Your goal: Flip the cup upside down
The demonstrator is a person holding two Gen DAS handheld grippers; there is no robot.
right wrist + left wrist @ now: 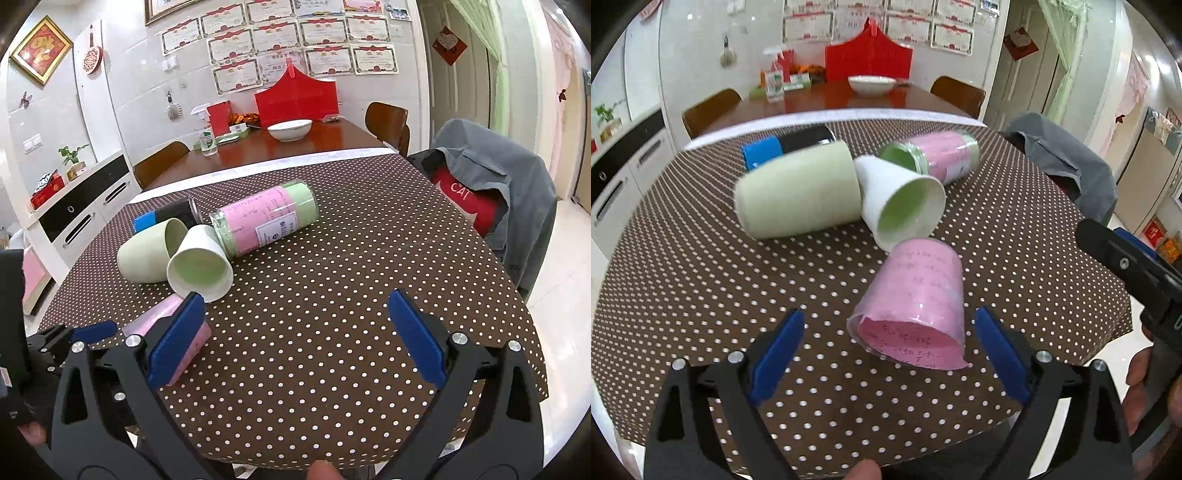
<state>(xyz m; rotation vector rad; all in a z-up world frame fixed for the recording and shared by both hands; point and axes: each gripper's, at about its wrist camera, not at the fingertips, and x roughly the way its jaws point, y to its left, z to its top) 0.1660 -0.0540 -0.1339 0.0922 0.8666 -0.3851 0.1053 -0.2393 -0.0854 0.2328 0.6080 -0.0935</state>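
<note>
Pink-lined clear plastic cup (pixel 916 299) lying sideways | judged light, thin-walled, crushable | mid-wall grip advised | left gripper (pixel 888 332) spread around it | right gripper (pixel 295 325) spread, empty

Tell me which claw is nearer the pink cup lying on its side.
Left. The left claw is open around the pink cup, one finger on each side of its mouth. The right claw, also open, sits off to the cup's right over bare tablecloth.

Clear pink-lined cup (pixel 916 306) lies tipped on the dotted tablecloth (pixel 701 280)
</note>
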